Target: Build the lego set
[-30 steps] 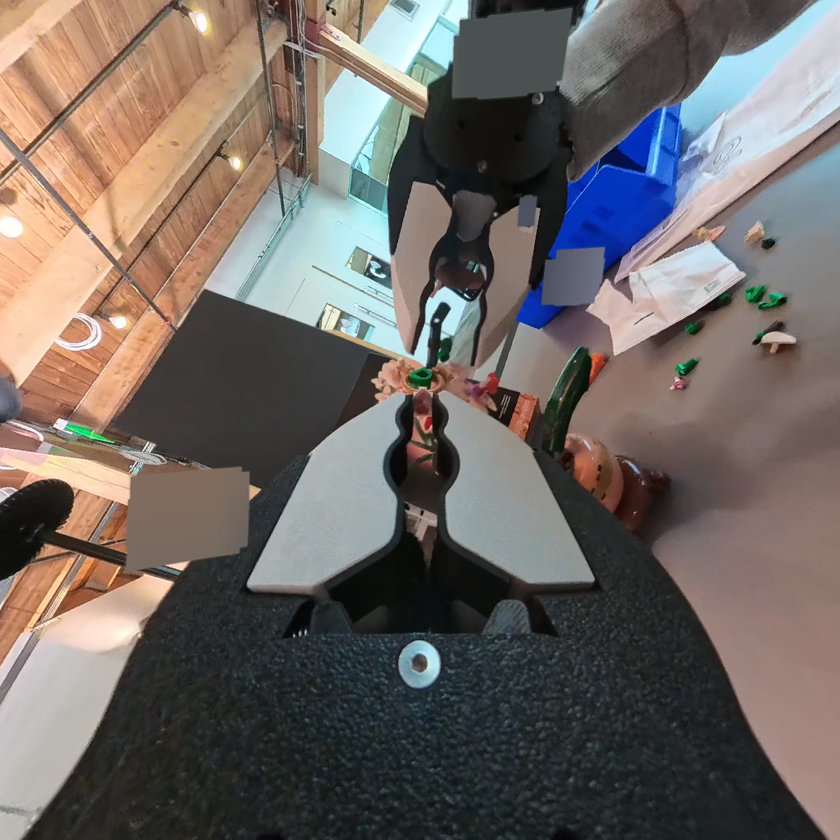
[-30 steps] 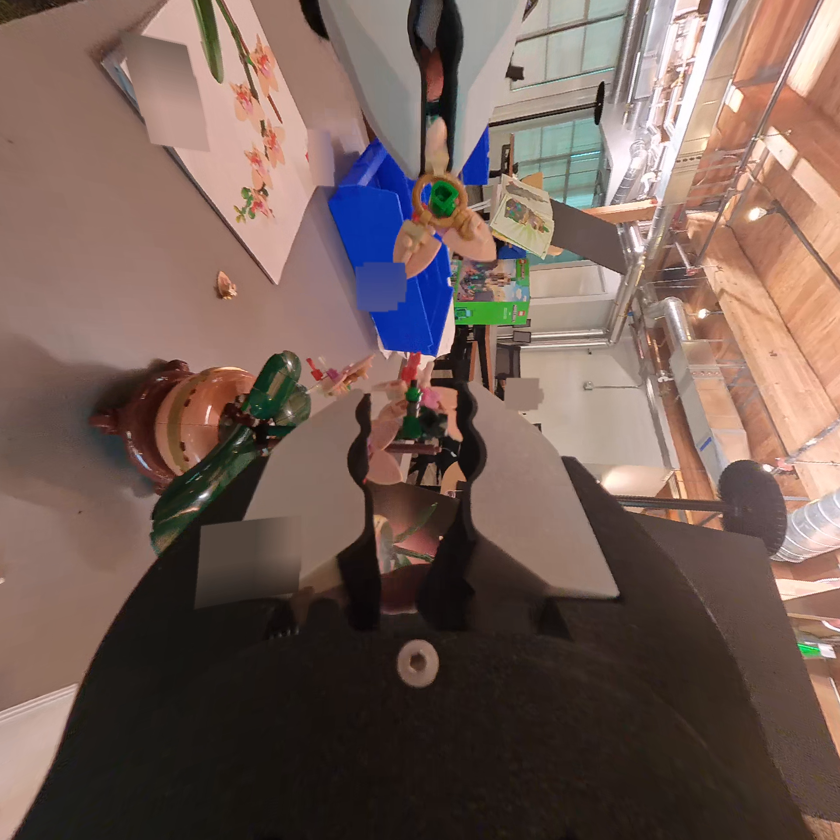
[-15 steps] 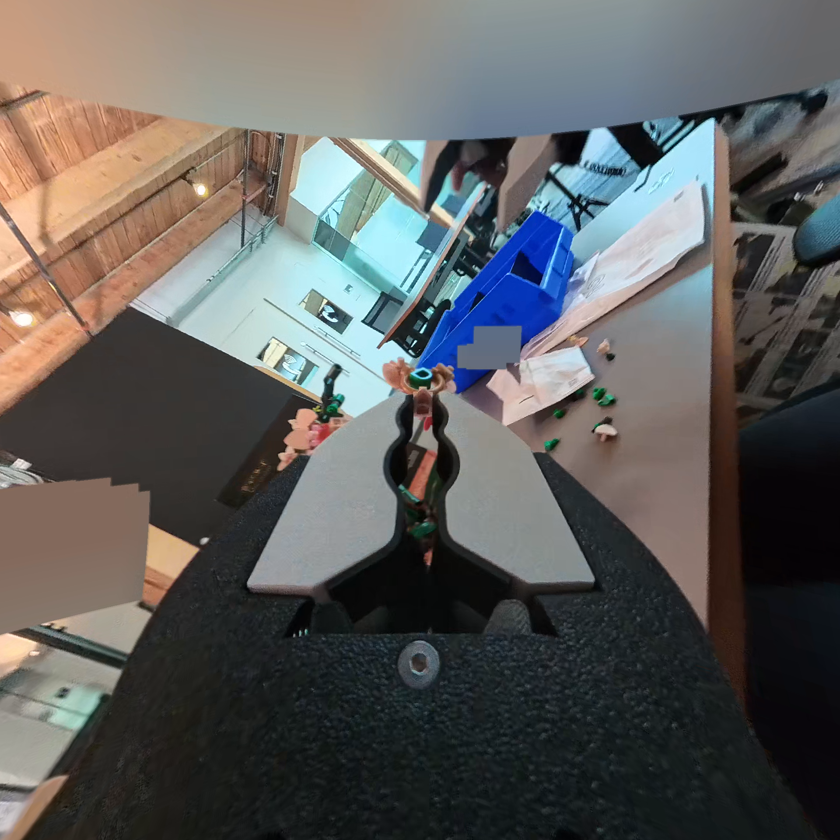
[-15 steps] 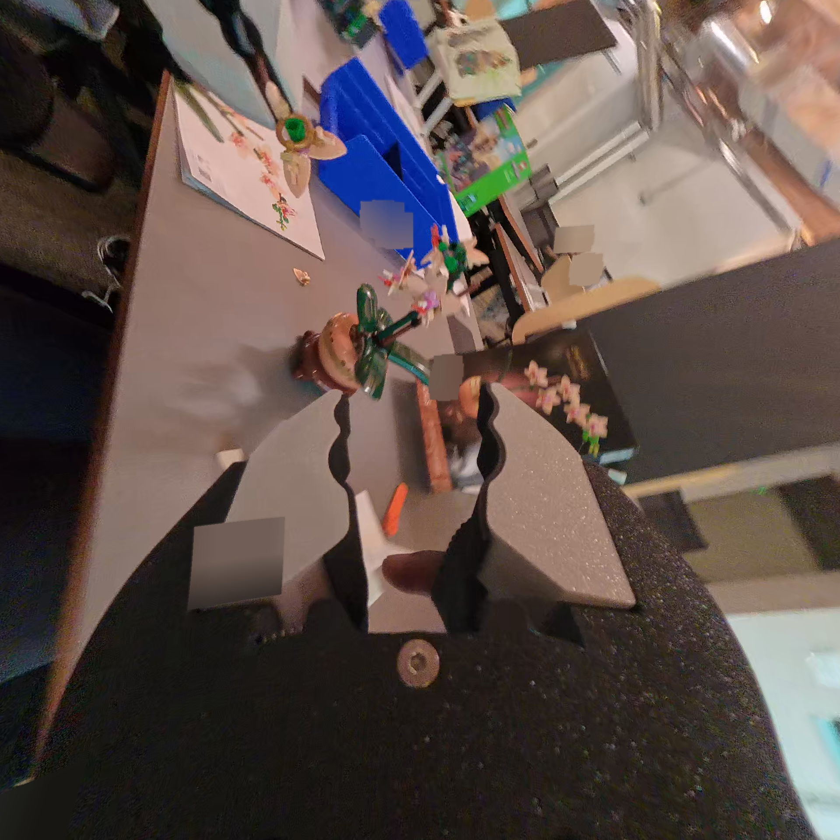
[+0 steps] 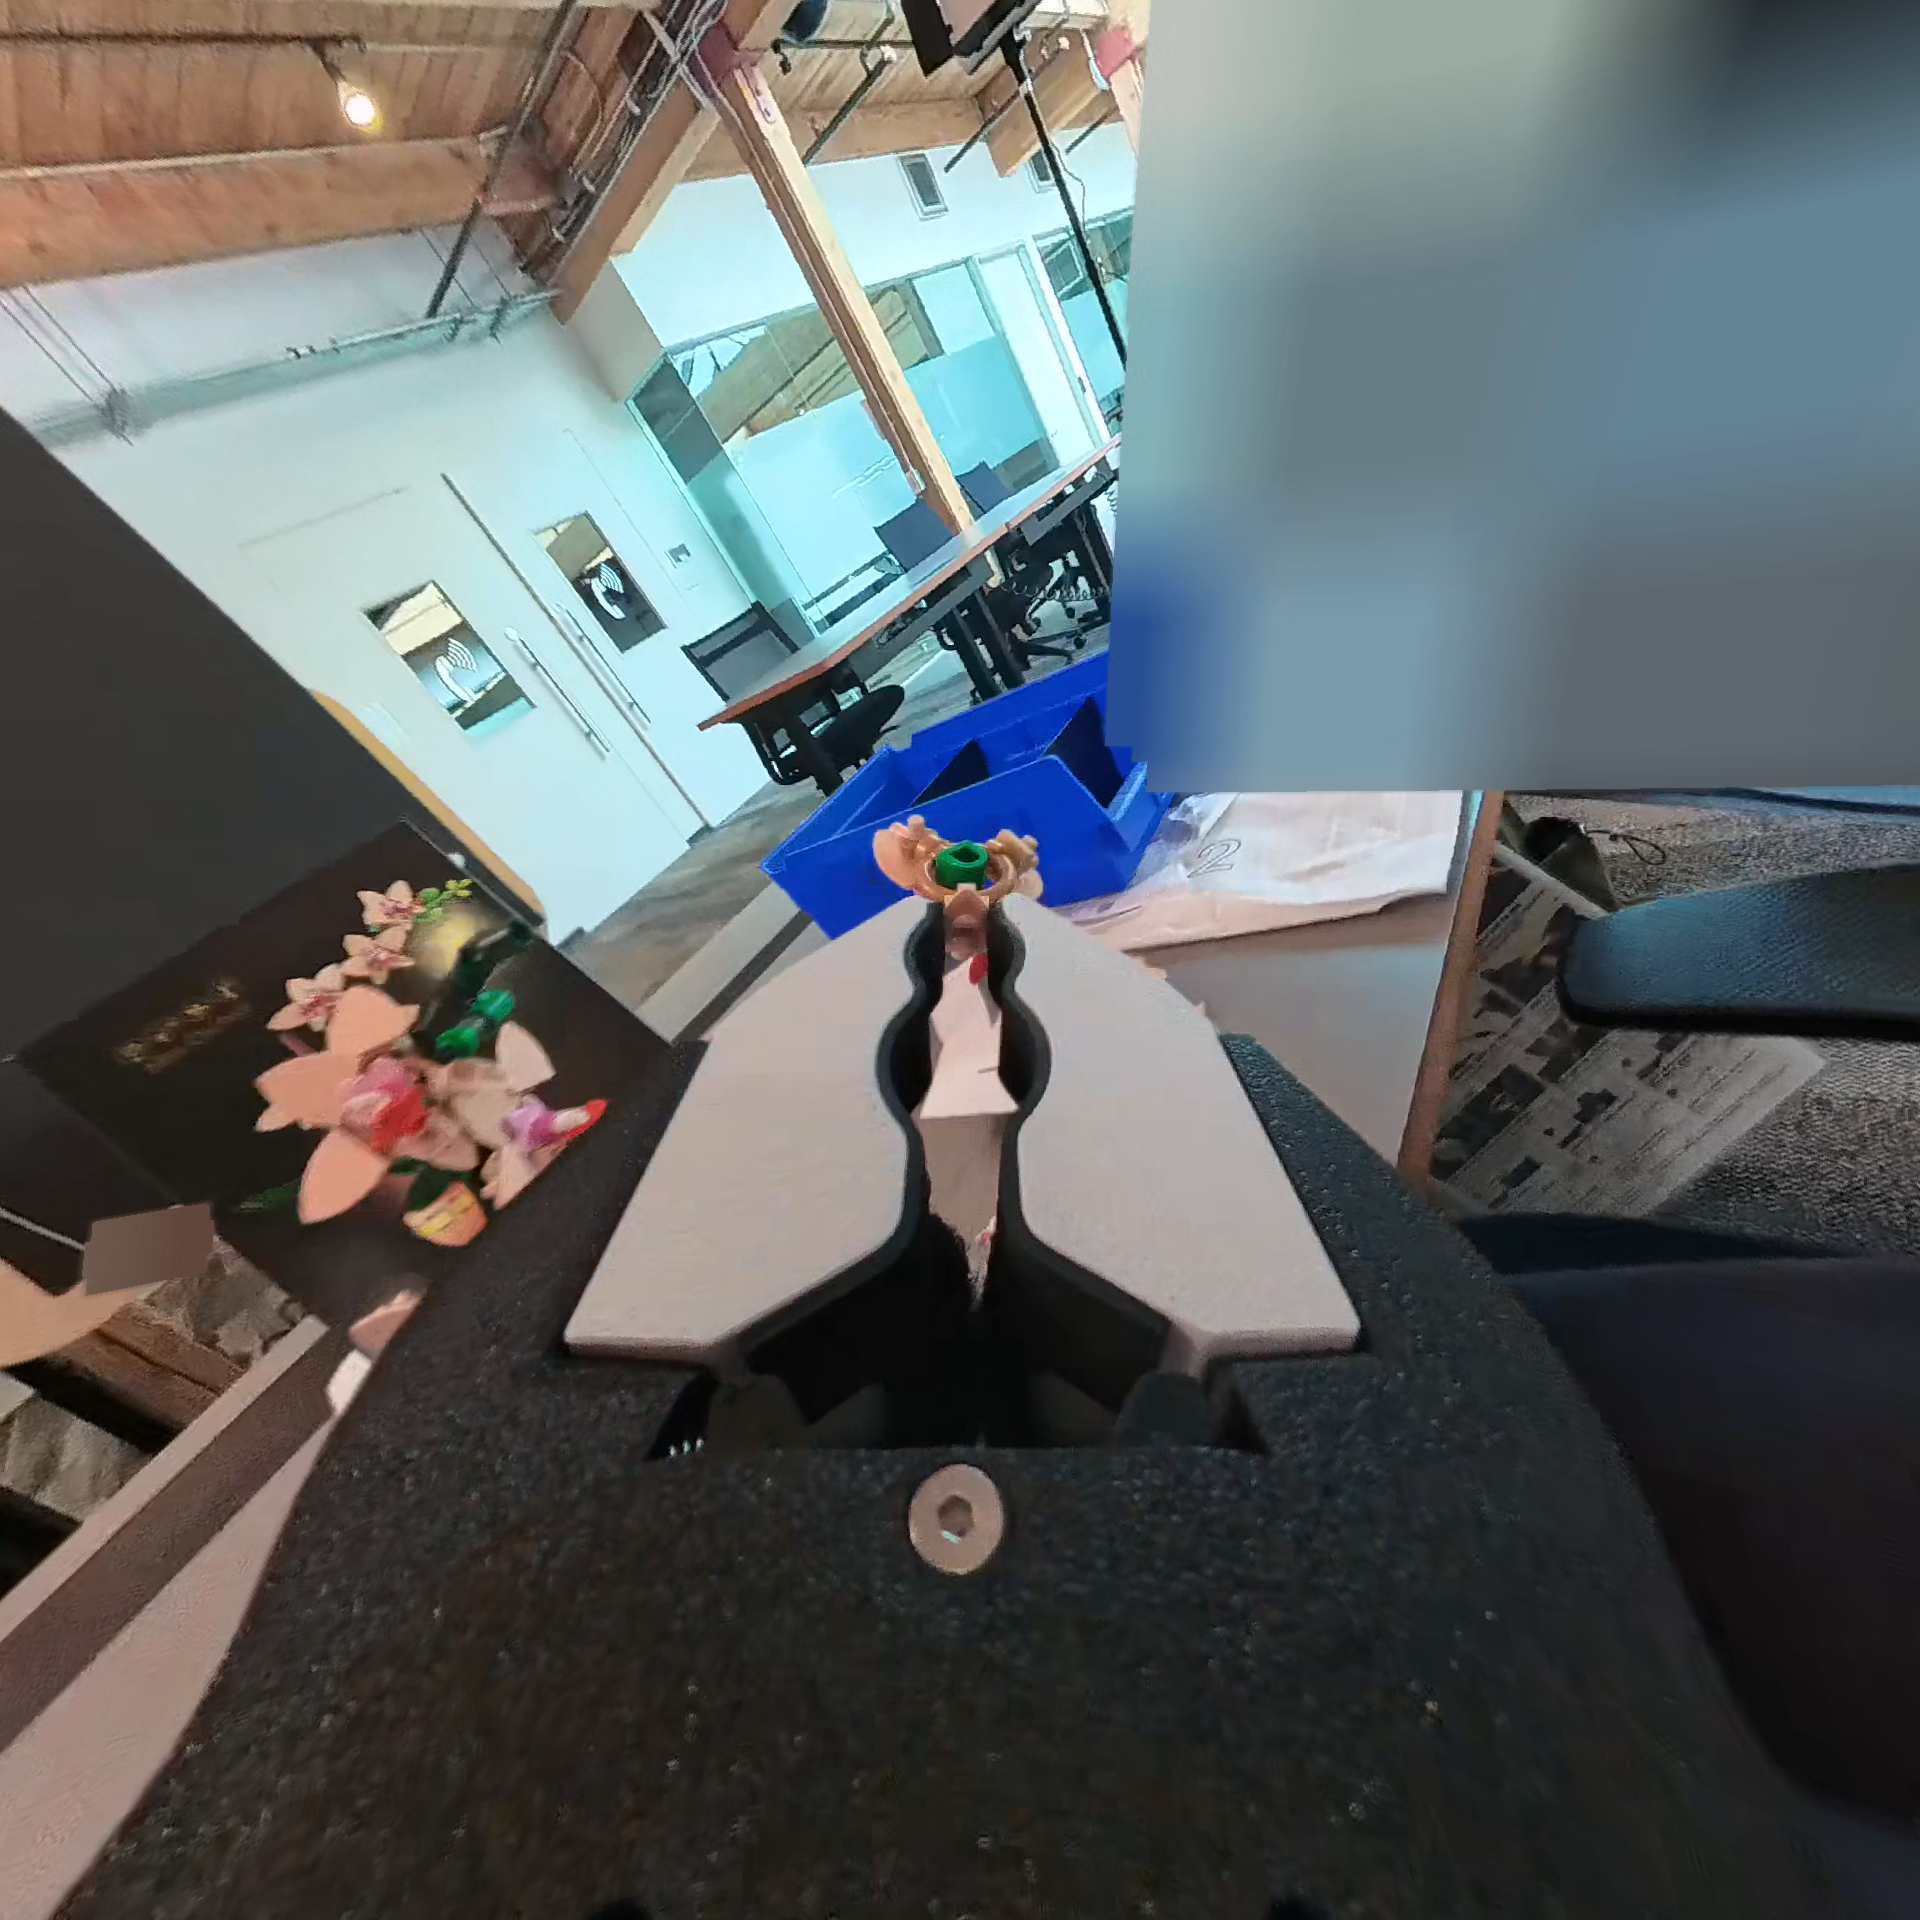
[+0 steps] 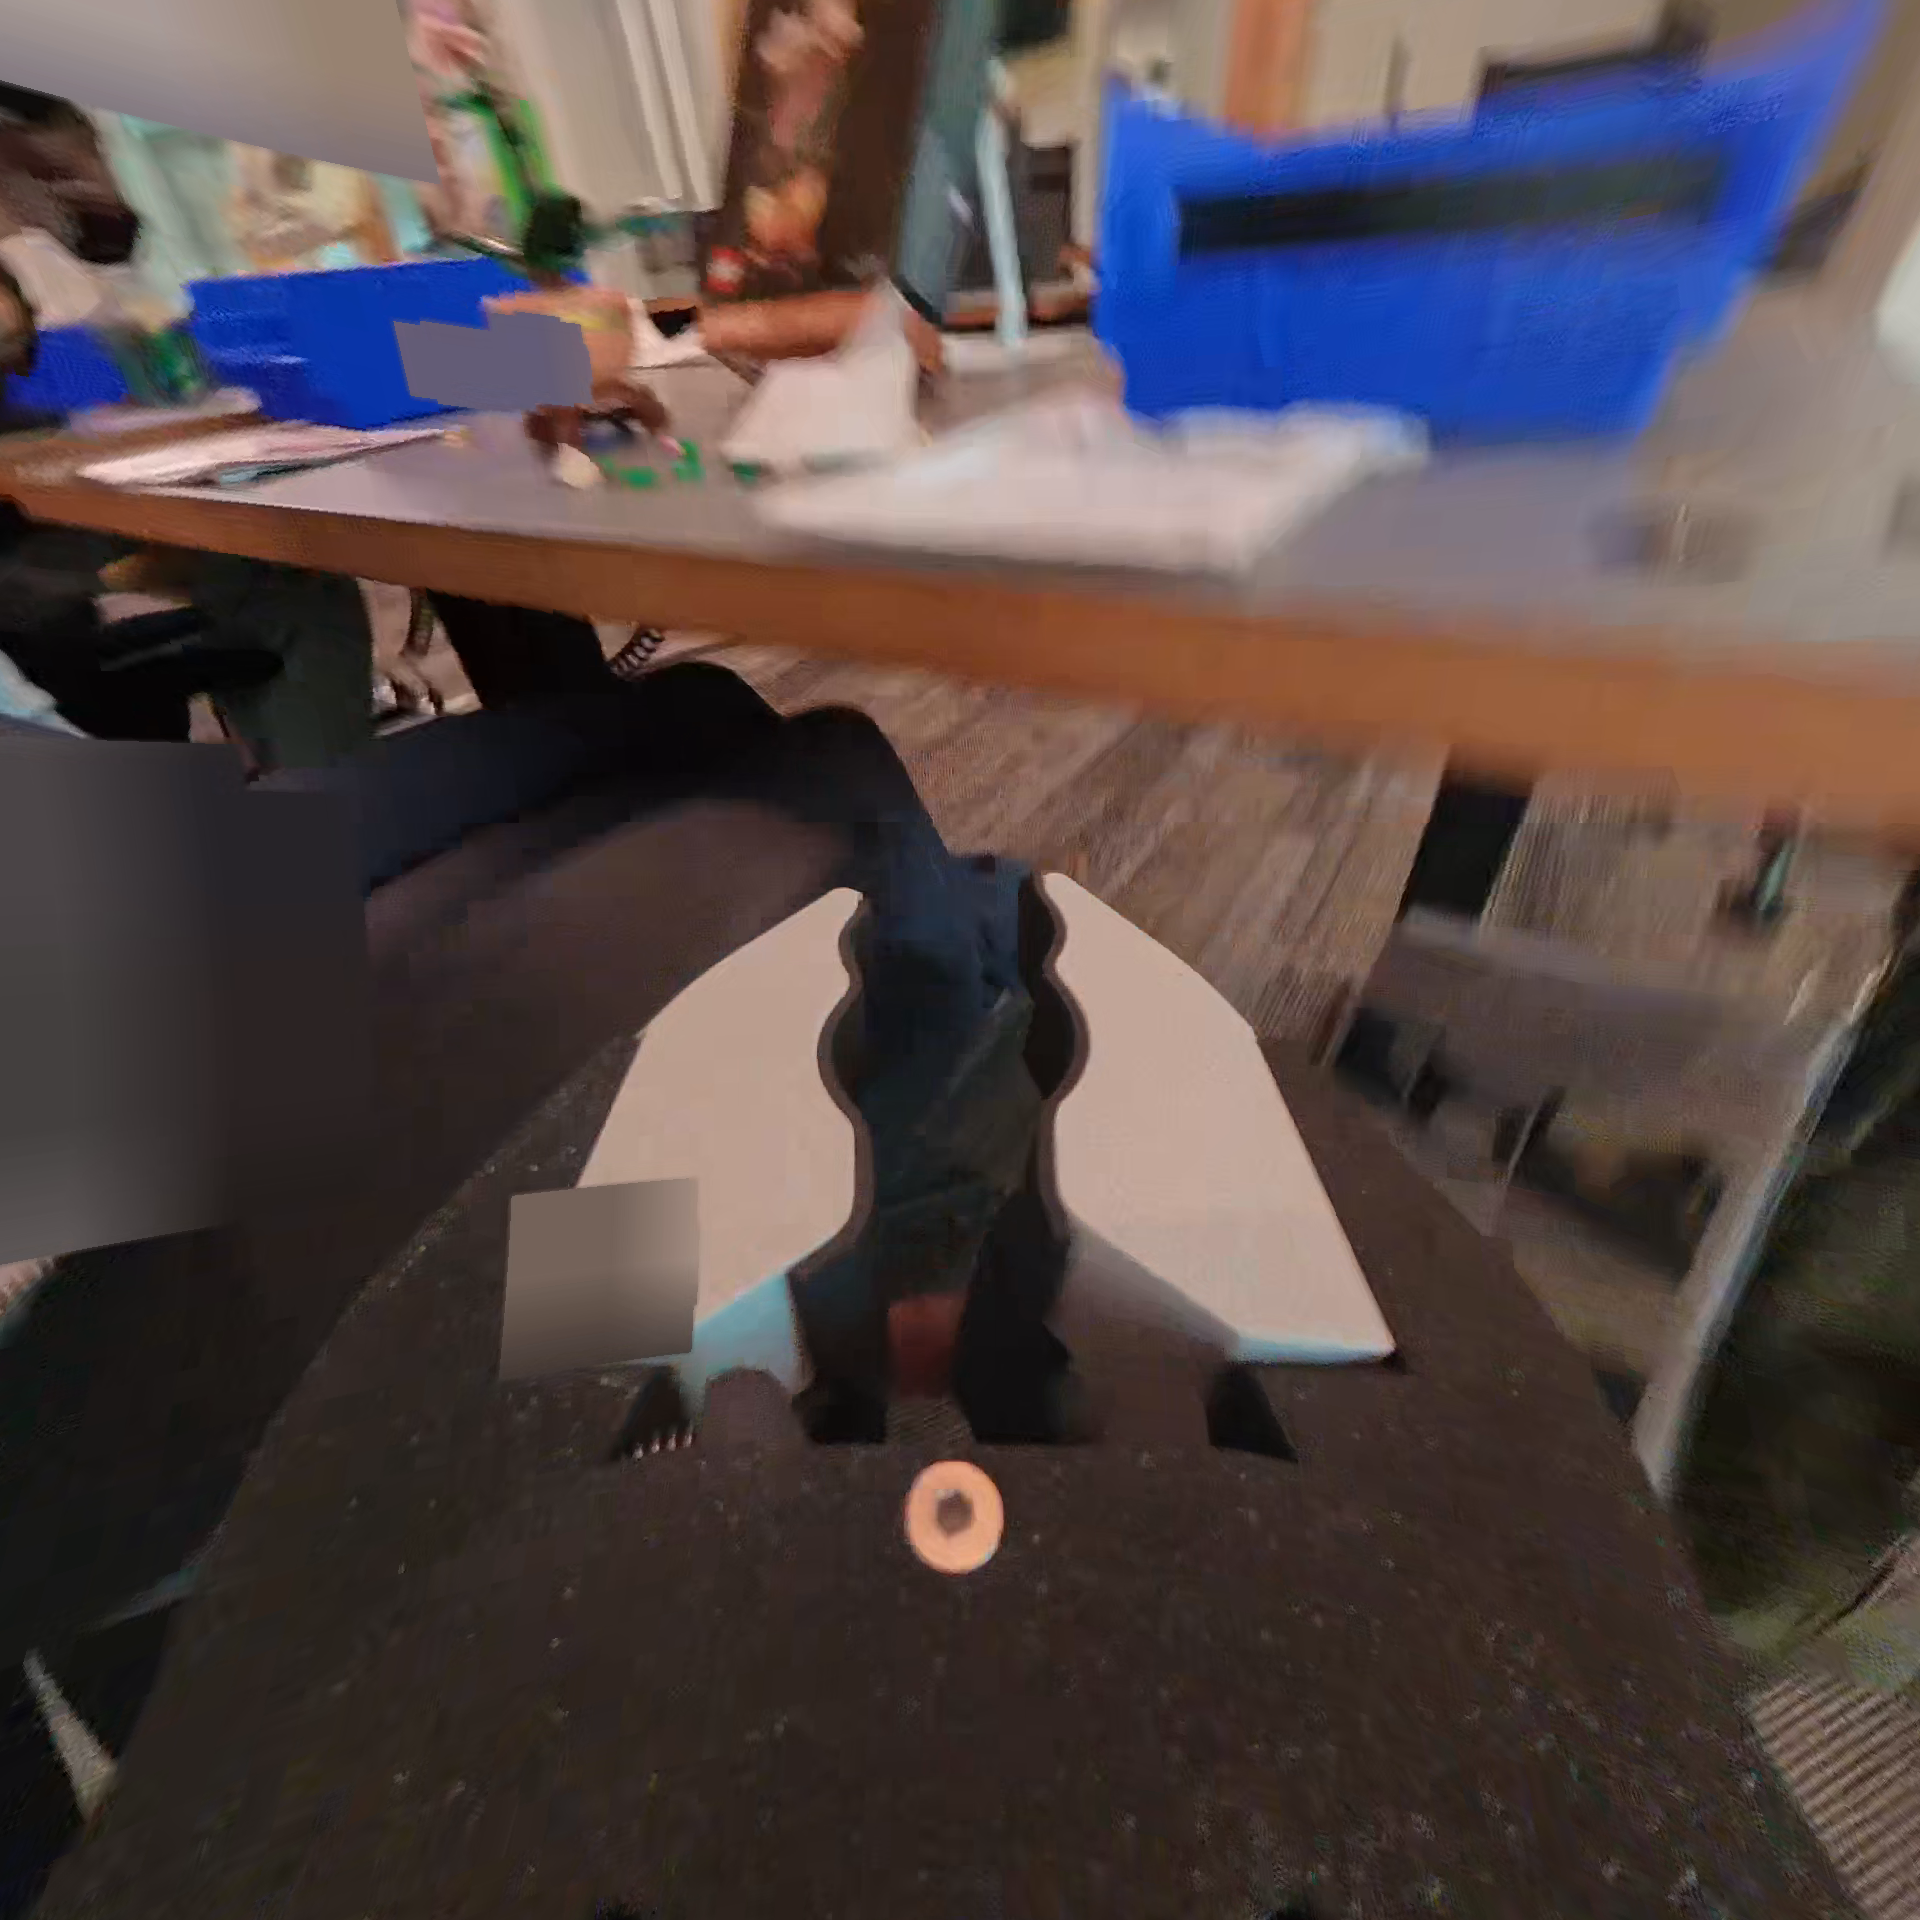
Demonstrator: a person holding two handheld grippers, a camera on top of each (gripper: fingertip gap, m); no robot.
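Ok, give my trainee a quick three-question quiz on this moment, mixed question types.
1. True or false: the left gripper is shut on a small lego flower piece.
2. Multiple choice: in the right wrist view, the right gripper is A) clamped on a green brick, B) open and empty, below the table's edge, C) resting inside the blue bin.
3. Fill in: in the left wrist view, the container right behind the held flower piece is a ____ bin.

Key: 1 true; 2 B; 3 blue.
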